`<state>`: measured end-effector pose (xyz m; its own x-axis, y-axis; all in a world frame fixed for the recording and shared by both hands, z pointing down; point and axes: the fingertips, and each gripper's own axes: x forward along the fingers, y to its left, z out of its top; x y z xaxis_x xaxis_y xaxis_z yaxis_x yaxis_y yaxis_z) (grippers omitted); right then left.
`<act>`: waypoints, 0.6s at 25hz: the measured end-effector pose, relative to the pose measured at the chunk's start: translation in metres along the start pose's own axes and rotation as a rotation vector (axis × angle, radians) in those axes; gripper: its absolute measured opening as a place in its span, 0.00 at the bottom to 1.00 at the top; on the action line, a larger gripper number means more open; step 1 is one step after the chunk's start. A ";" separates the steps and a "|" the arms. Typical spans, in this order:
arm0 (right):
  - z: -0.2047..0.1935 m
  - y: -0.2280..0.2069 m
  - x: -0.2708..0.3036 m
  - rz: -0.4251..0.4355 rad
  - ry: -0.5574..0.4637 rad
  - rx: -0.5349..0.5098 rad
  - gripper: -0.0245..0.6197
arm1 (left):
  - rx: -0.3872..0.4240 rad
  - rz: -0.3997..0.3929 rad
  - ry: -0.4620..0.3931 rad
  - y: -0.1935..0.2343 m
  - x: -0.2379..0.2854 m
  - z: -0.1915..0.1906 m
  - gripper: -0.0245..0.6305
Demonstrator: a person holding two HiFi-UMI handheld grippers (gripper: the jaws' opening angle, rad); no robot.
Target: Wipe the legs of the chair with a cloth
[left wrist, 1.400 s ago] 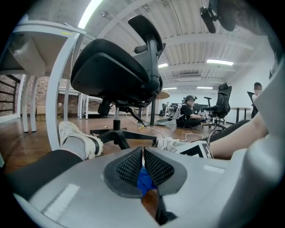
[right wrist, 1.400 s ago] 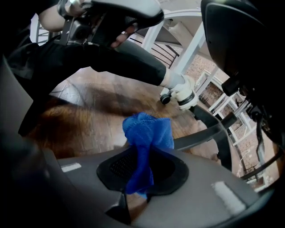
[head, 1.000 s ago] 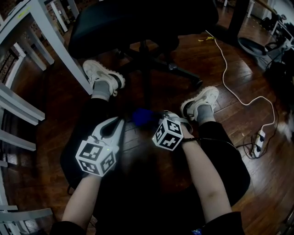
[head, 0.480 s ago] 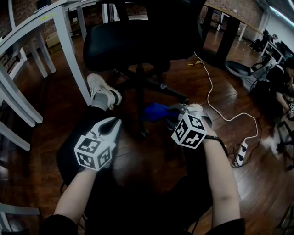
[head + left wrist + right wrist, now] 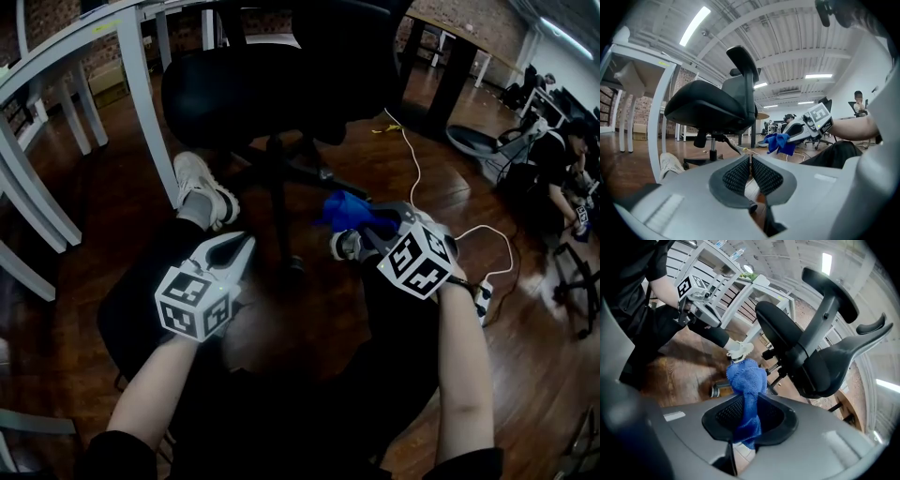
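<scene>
Blue cloth (image 5: 345, 211) is clamped in the R gripper (image 5: 367, 228) and held up near the chair legs (image 5: 323, 178), apart from them. L gripper (image 5: 242, 251), at left, is pressed closed w/ nothing in it. No wiping contact is shown, so most of the job is judged left.

Chair (image 5: 258, 89) cut off by the head view's top edge
</scene>
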<state>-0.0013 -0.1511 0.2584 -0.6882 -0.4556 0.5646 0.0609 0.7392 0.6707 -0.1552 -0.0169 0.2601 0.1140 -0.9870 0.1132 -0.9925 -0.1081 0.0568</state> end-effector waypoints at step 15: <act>0.033 0.001 -0.018 0.063 0.028 -0.176 0.18 | 0.006 -0.016 0.023 -0.003 -0.014 -0.012 0.06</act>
<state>-0.0125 -0.1261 0.2326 -0.6590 -0.4268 0.6193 0.2300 0.6696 0.7062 -0.1534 -0.0011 0.2700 0.1311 -0.9821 0.1351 -0.9907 -0.1250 0.0531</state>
